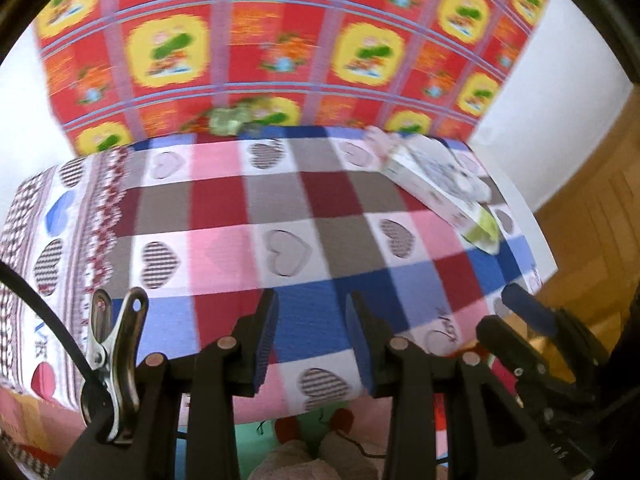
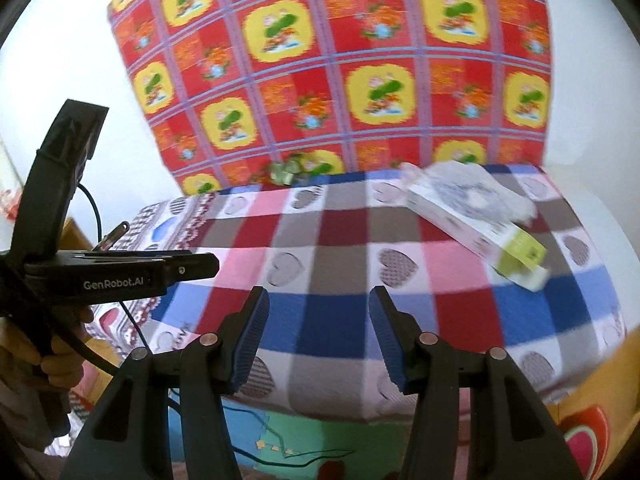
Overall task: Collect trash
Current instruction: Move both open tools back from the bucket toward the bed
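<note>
Cardboard, by the look of it: a long white box [image 2: 472, 216] with a yellow-green end lies flat on the checked tablecloth [image 2: 320, 264] toward the far right of the table, its green end pointing toward the near right edge. At the far edge, against the red and yellow patterned cloth [image 2: 340, 72] hanging behind, sits a small crumpled green wrapper [image 2: 286, 172]; blur makes its material hard to tell. Something pale and crinkled, perhaps plastic film, seems to lie on or behind the box, but it is too smeared to be sure. The right gripper [image 2: 318, 328] hovers over the near part of the table with its blue pads spread wide and nothing between them. The left gripper [image 1: 312, 332] is likewise parted and empty, well short of either piece of trash. The box is probably empty and light, stiff along its edges but easy to crush on its broad faces, so pinching across its narrow width near the middle should serve best. The wrapper looks nearly weightless and springy; it would want a firm pinch through its bulk, since a loose hold may let it slip out.
</note>
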{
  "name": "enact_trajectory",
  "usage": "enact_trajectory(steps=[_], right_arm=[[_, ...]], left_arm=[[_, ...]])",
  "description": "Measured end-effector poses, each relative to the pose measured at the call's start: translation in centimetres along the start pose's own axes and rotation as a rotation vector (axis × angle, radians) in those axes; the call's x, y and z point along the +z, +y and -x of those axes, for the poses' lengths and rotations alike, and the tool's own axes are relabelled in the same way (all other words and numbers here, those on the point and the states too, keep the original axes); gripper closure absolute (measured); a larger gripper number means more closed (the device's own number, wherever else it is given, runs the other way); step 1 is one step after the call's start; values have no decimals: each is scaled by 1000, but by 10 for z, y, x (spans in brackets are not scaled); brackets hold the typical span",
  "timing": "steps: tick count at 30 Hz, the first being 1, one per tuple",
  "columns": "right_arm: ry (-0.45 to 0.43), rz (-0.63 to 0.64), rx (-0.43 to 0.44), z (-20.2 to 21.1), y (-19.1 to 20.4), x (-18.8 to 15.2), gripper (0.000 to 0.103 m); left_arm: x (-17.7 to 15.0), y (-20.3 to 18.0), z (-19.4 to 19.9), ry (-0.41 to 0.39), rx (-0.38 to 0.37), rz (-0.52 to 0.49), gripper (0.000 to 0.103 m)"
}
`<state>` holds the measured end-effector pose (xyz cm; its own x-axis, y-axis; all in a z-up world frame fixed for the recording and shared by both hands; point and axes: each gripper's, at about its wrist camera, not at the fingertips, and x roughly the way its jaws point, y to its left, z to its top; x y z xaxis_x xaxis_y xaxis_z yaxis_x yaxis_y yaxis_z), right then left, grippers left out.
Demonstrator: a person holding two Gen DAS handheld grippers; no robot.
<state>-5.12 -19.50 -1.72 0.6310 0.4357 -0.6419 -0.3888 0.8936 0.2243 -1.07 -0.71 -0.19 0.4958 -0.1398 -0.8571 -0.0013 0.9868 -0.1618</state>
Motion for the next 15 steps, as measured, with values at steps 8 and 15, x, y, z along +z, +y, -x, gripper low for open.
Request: enact_trajectory(steps=[8,15], right_arm=[[17,100,75,-32,26,33,50],[34,183,136,-85,40,70,50]], left_arm=[[4,56,12,-41,76,127,64],[15,95,4,-56,141,230,63]])
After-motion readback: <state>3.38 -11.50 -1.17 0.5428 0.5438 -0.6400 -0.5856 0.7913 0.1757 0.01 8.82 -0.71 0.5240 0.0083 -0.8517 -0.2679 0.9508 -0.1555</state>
